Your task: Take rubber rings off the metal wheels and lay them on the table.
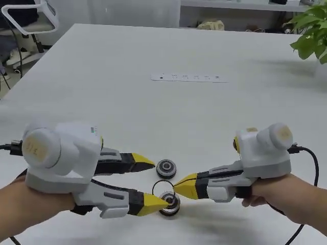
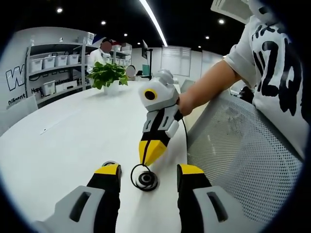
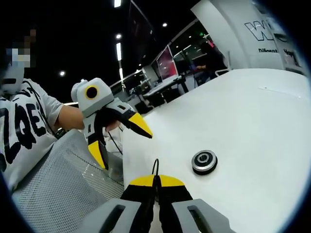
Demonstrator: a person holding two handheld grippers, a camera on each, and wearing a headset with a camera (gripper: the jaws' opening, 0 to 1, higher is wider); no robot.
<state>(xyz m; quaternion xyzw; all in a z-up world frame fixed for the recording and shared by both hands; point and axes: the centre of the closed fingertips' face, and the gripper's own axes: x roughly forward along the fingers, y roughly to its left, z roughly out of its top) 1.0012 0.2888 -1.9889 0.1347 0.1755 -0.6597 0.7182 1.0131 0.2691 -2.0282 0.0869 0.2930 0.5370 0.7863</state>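
Two metal wheels lie near the table's front edge: one (image 1: 166,167) further back, also seen in the right gripper view (image 3: 204,161), and a nearer one (image 1: 170,202) (image 2: 146,180). A thin black rubber ring (image 1: 163,184) (image 2: 137,171) stands up in a loop from the nearer wheel. My right gripper (image 1: 178,186) (image 2: 147,156) (image 3: 156,180) is shut on that ring, a strand (image 3: 156,166) of which rises from its tips. My left gripper (image 1: 155,182) (image 2: 149,171) (image 3: 124,148) is open, its jaws on either side of the nearer wheel.
The white table (image 1: 153,112) stretches far ahead, with a flush power strip (image 1: 189,77) at its middle. A green plant (image 1: 311,33) stands at the back right and an office chair (image 1: 30,20) at the back left. A mesh chair (image 2: 233,145) sits behind me.
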